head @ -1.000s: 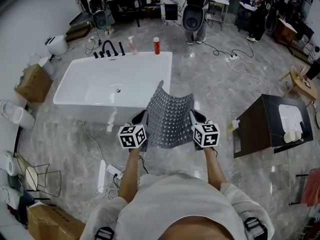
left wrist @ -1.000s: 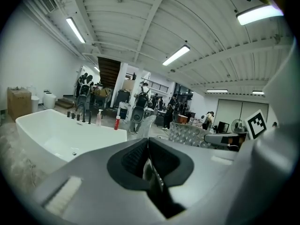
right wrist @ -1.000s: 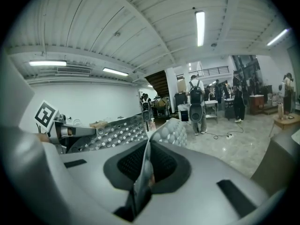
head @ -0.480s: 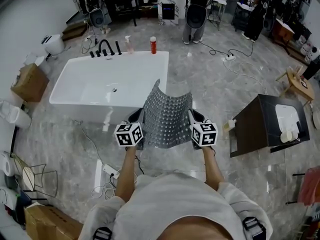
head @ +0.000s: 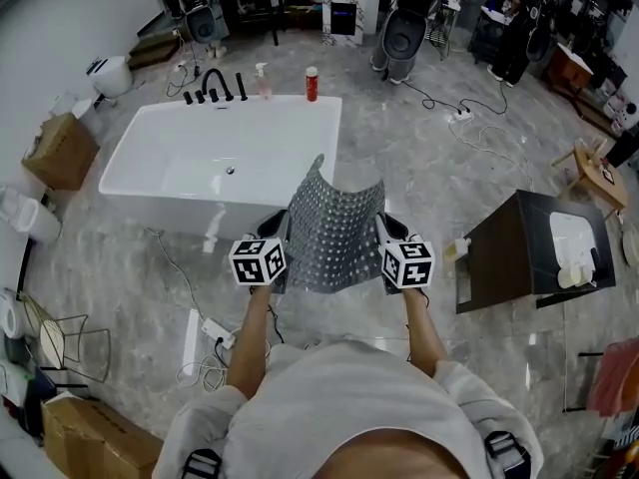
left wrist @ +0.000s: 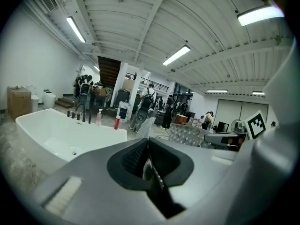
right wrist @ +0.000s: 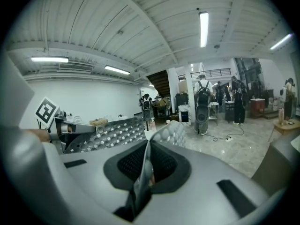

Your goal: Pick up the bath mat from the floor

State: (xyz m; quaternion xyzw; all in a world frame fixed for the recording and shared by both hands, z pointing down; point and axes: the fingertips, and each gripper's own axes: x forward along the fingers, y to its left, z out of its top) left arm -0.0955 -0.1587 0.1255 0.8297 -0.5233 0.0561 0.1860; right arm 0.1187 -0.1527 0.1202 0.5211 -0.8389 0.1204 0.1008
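Bath mat in left tool, right tool, square-marker cubes

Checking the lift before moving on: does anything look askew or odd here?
Nothing spilled or damaged. The bath mat is pinched at its sides by the left gripper and right gripper; it bows between them, with its far left corner sticking up.
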